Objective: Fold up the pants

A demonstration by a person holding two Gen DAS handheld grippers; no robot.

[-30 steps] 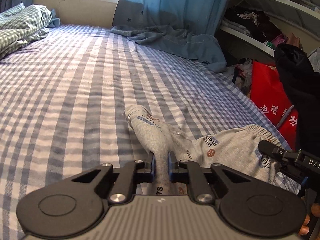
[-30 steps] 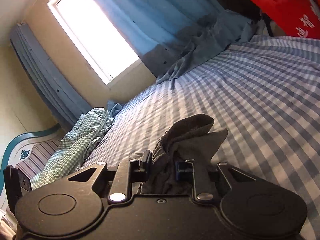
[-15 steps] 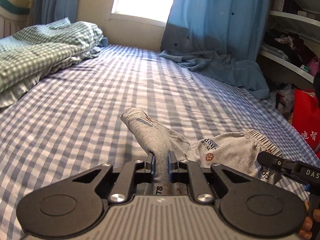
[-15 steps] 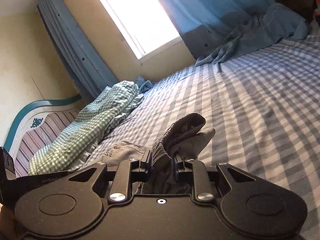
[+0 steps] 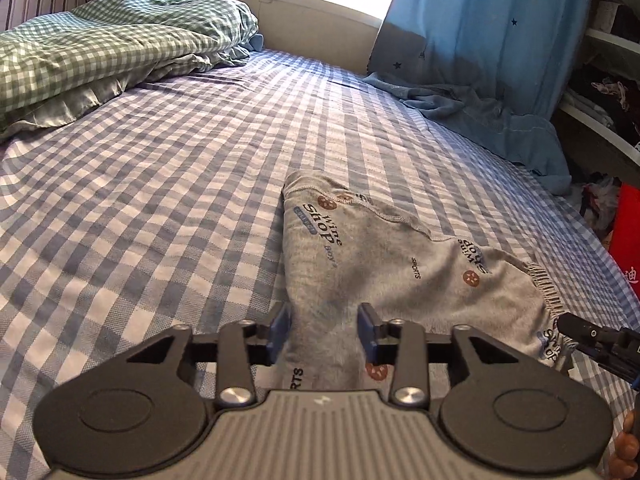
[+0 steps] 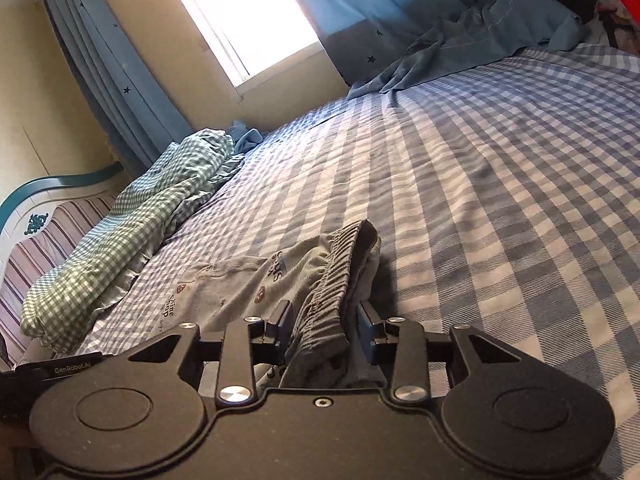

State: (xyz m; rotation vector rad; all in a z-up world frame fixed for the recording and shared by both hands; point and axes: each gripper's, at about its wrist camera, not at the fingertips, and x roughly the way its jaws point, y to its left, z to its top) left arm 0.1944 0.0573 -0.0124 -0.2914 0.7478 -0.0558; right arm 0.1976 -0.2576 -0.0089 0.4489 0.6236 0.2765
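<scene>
Grey printed pants [image 5: 380, 256] lie spread on the blue checked bed sheet [image 5: 160, 200]. My left gripper [image 5: 324, 332] is low over the near end of the leg, and its jaws are opening; the cloth lies between the blue pads [image 5: 278, 332], which no longer pinch it. My right gripper [image 6: 324, 332] straddles the ribbed waistband [image 6: 344, 256]. Its jaws are opening too, with the bunched band loose between them. In the left wrist view the right gripper's tip [image 5: 592, 336] shows at the waistband end. The pants [image 6: 240, 288] stretch away to the left in the right wrist view.
A green checked duvet [image 5: 100, 40] is heaped at the far left by the striped headboard [image 6: 40, 216]. A blue star curtain [image 5: 480, 20] pools onto the bed's far right corner. Shelves [image 5: 600, 60] and a red bag [image 5: 628, 240] stand beyond the right bed edge.
Both grippers came down with the pants and let go: each was shut on the cloth, and both now stand open. The pants went from hanging bunched to lying flat.
</scene>
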